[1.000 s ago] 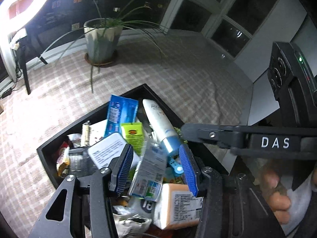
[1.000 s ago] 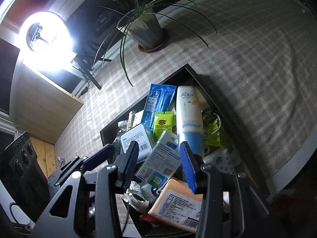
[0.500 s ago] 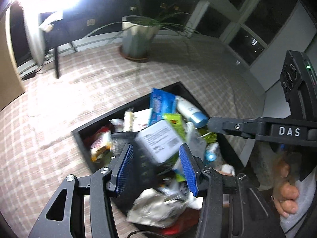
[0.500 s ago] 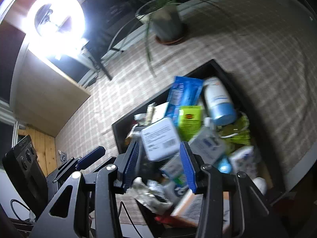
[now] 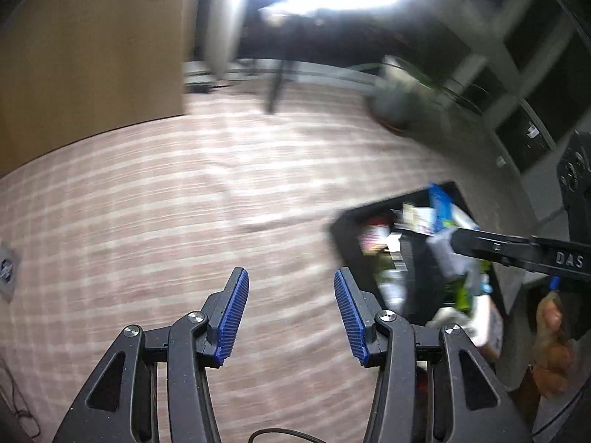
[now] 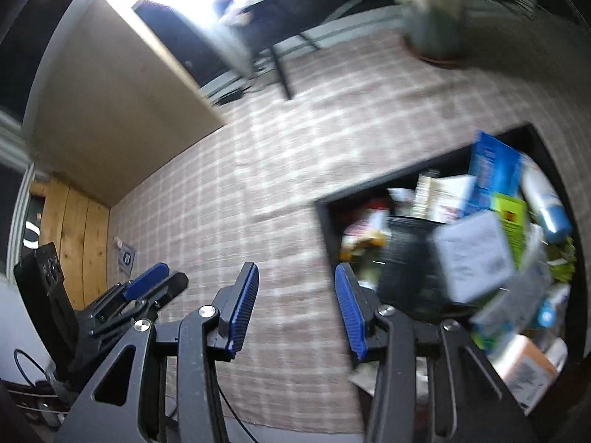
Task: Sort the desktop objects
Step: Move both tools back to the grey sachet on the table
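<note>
Swung away leftward since the earlier frames: both grippers off the black tray (image 6: 436, 162), now over bare checked cloth on the counter (image 5: 184, 192). Left gripper (image 5: 290, 313) parted and empty; right gripper (image 6: 295, 312) likewise parted, nothing between the blue pads. Tray of jumbled packets at right in both views, nearer the right gripper, just beside its right finger. Among the blur, a white-and-blue tube (image 6: 543, 199) lying long axis near-to-far, blue cap toward the near side; blue packet (image 6: 493, 173) beside it on the left. Probably a return rightward needed for any pick.
</note>
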